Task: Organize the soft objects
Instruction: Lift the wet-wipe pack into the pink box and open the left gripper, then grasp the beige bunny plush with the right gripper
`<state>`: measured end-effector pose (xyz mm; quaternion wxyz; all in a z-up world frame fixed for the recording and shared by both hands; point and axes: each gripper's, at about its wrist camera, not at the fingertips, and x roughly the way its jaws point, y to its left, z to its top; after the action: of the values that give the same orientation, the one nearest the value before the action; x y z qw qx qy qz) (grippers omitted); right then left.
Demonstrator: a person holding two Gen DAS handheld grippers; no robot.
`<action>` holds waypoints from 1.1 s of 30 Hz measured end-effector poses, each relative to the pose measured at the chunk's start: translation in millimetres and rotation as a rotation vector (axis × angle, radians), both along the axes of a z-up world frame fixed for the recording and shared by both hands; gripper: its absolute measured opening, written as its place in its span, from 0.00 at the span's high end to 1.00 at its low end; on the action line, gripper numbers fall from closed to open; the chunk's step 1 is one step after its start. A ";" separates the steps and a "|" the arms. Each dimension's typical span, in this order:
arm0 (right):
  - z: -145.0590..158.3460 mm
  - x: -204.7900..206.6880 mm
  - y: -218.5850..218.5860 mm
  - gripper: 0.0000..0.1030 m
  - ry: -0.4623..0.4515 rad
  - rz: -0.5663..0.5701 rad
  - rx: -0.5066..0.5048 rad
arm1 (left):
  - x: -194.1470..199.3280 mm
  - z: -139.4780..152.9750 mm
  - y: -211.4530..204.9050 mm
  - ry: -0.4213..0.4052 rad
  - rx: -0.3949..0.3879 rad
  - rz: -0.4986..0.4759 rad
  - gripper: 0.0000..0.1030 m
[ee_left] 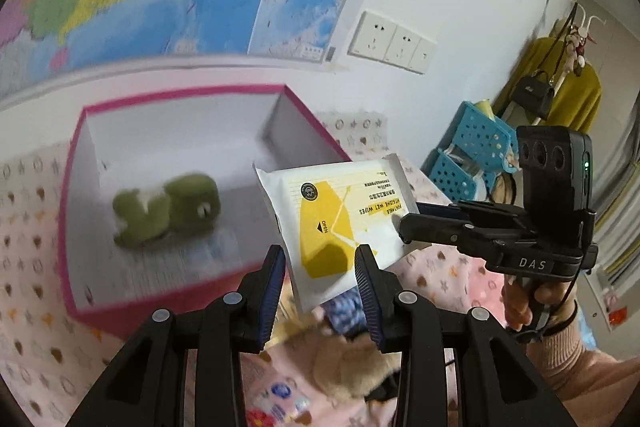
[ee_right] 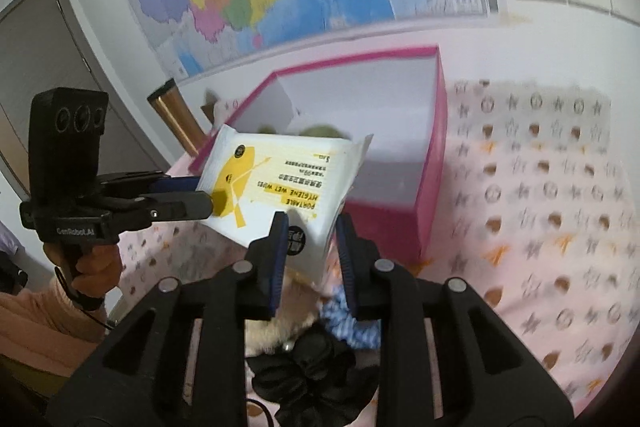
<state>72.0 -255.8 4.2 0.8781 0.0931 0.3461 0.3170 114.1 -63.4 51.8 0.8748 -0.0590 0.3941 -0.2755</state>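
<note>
We've got the wet wipes pack (ee_left: 336,215) up in the air between us and the pink box (ee_left: 80,267), both tongs clamped on it: the left tongs (ee_left: 320,259) pinching one end, the right tongs (ee_right: 312,231) on the opposite edge. It's a floppy pack, so we'd keep both grips even and carry it level over the box rim, which it looks barely clear of, then lower before letting go. There's open floor in the box beside the green plush (ee_left: 166,207), so aim there. The scrunchies (ee_right: 320,367) and the tan fluffy thing (ee_left: 352,367) on the pink blanket (ee_right: 540,207) come later.
</note>
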 end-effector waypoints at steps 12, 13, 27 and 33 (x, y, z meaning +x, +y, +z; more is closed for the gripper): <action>-4.2 64.4 8.8 0.73 0.072 -0.030 -0.095 | 62.6 -30.0 -3.2 0.117 0.045 0.068 0.66; -5.7 67.4 9.4 0.73 0.080 -0.032 -0.099 | 64.9 -32.9 -3.5 0.128 0.045 0.068 0.66; 6.0 53.5 -3.8 0.65 0.017 -0.102 -0.082 | 61.3 -45.1 0.5 0.115 0.064 0.093 0.63; 3.7 12.6 -8.9 0.55 0.005 0.016 0.009 | 5.1 -21.2 1.0 -0.017 0.040 0.017 0.56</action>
<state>84.5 -264.7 7.9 0.8744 0.0950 0.3474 0.3251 119.2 -62.4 30.6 0.8815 -0.0425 0.3916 -0.2604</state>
